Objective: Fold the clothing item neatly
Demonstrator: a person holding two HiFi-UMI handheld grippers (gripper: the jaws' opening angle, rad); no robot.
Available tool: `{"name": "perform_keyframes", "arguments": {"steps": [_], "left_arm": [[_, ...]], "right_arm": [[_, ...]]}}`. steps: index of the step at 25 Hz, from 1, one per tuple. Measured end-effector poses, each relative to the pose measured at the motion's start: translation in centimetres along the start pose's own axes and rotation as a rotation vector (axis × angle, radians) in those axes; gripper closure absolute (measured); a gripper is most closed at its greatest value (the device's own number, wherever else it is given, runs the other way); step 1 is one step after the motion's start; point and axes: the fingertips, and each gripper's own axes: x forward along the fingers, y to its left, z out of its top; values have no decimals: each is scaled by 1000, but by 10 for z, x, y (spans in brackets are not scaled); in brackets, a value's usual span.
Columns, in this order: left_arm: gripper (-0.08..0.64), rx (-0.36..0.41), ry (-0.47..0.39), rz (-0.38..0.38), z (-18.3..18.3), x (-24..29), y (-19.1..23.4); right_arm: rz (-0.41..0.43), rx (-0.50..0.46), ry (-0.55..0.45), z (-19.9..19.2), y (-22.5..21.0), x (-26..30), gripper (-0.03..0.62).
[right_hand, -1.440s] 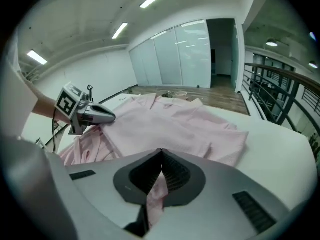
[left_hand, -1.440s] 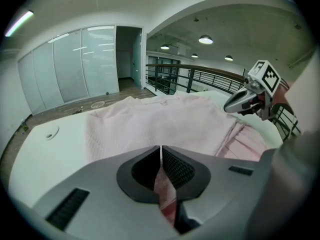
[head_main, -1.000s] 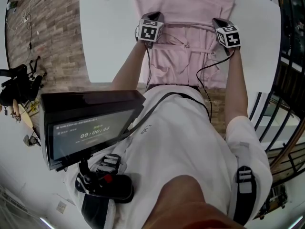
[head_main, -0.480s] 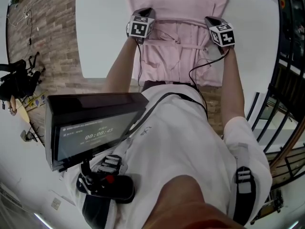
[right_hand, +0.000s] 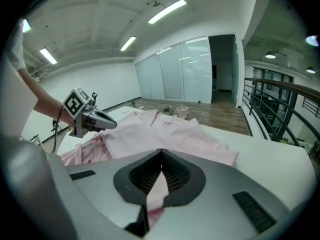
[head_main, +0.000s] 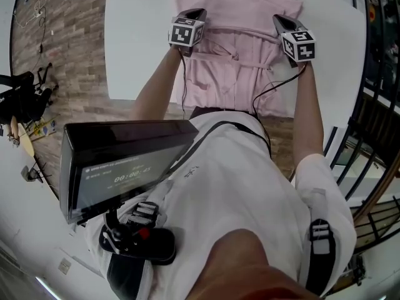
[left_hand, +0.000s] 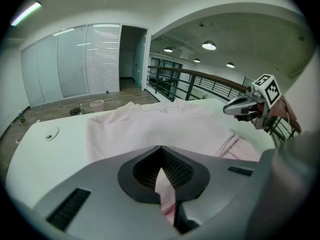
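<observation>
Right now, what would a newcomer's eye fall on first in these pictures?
The pink garment draws the eye first, spread over the white table at the top of the head view. The left gripper and the right gripper sit at its two sides, each shut on a pinch of its fabric. Lower left, a black screen showing a timer hangs in front of the person's body.

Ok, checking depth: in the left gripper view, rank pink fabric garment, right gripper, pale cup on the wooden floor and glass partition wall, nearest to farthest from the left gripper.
1. Pink fabric garment: pinched by the left gripper.
2. Right gripper: right, over the garment.
3. Pale cup: floor beyond the white table.
4. Glass partition wall: far back, left.
</observation>
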Motion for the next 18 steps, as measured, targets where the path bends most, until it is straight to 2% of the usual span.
{"name": "perform_keyframes", "arguments": {"steps": [4, 9, 14, 18], "left_arm": [[558, 43, -50, -93, 44, -4, -13], [557, 155, -87, -172, 108, -6, -19], [558, 203, -105, -177, 156, 5, -13], [557, 251, -81, -120, 149, 33, -3]], "right_arm": [[-13, -36, -69, 34, -9, -1, 589], [-32, -86, -86, 66, -23, 1, 589], [-59, -109, -91, 90, -44, 2, 589], [-95, -115, -92, 81, -57, 15, 589]]}}
